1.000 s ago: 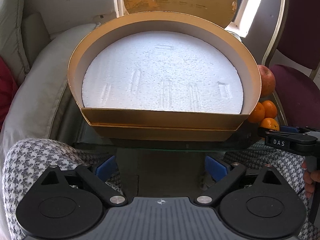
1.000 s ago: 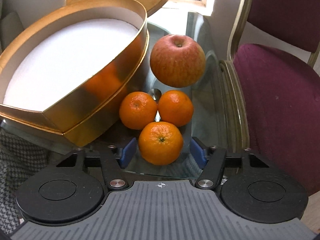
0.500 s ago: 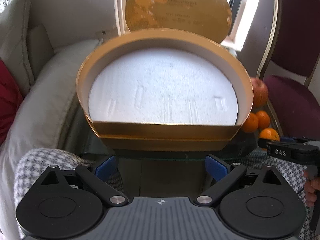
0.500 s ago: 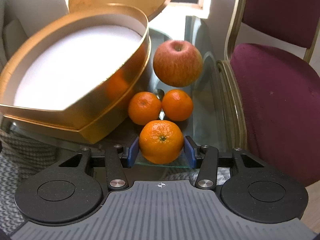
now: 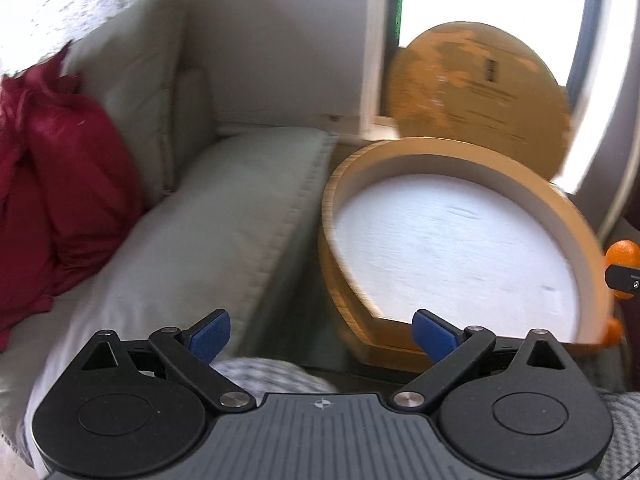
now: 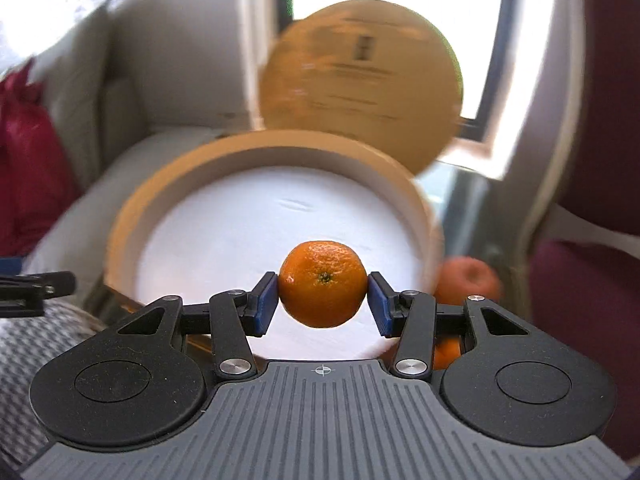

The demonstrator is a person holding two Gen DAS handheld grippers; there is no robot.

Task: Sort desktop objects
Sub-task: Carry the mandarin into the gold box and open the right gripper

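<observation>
**Mandarin held over the gold box**

Cushions came first on the far left of the left wrist view: a dark red one [image 5: 60,200] slumped against the back of a pale grey sofa [image 5: 208,232]. Lower down, the left gripper [image 5: 322,332] had its blue-padded fingers [image 5: 210,330] spread wide with nothing between them, hovering over a houndstooth fabric [image 5: 264,374] near the front corner of the gold box [image 5: 592,264]. That box was shallow, rounded at the back and flat-fronted, with a white foam floor that had nothing lying on it. Behind it, its gold lid [image 5: 480,92] stood upright against the window. At the far right edge, partly hidden by the box wall, a mandarin [image 5: 622,250] showed, and a second orange fruit [image 5: 612,332] peeped out lower down.

In the right wrist view, blurred apart from the tool itself, the right gripper [image 6: 322,304] was closed on a mandarin [image 6: 322,284], one blue pad [image 6: 267,304] pressed to each side and the stem scar facing the camera. The fruit appeared in front of the box's white foam, clear of the glass tabletop [image 6: 452,196]. To the right, beside the box wall, sat a reddish apple [image 6: 468,284], and another mandarin [image 6: 446,352] showed just behind the right finger linkage. A maroon upholstered chair [image 6: 592,288] filled the right edge.
</observation>
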